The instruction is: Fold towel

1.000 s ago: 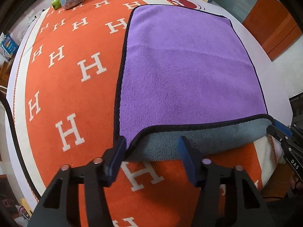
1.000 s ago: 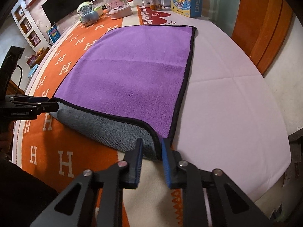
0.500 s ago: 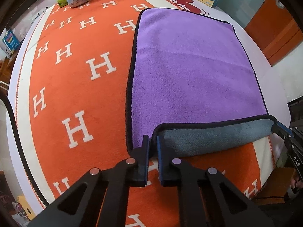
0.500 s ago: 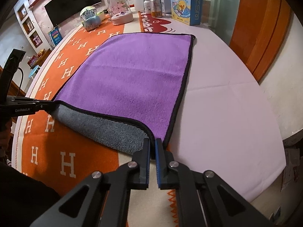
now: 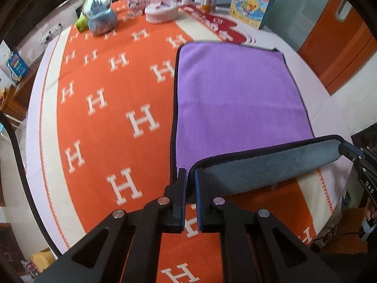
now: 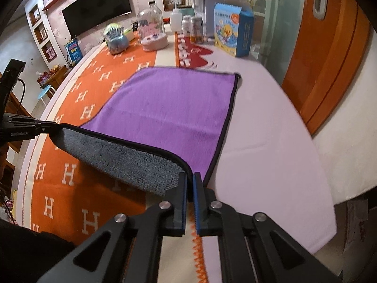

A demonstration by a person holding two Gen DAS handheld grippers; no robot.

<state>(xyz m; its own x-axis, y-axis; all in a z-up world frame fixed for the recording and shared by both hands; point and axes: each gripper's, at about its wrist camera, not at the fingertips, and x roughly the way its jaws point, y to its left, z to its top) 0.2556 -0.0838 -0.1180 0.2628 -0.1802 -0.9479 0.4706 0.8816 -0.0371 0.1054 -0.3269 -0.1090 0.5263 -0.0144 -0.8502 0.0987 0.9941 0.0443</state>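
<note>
Lifting both near corners, you now have the towel (image 5: 235, 99) off the table along its front edge: 1 second ago the left gripper (image 5: 190, 181) stood wide around its corner, and it has since closed down narrow on the black-bound hem. The right gripper (image 6: 190, 184) has likewise pinched tight on the opposite corner. Between the 2 grips the near edge has risen and rolled over, showing the grey underside (image 6: 122, 158) as a sagging band, while the purple face further out lies flat on the orange blanket (image 5: 99, 118) and the pale cloth (image 6: 271, 141) beside it.

That change means the grasp step looks finished and the fold itself is under way. You probably need to carry both corners forward together toward the far edge (image 5: 226, 44), keeping them level so the hem lands square. The clutter at the back, the snow globe (image 5: 101, 18) and the duck box (image 5: 252, 2), sits well apart from the towel, so it should not interfere. Watch the slack middle; it may drag and wrinkle.
</note>
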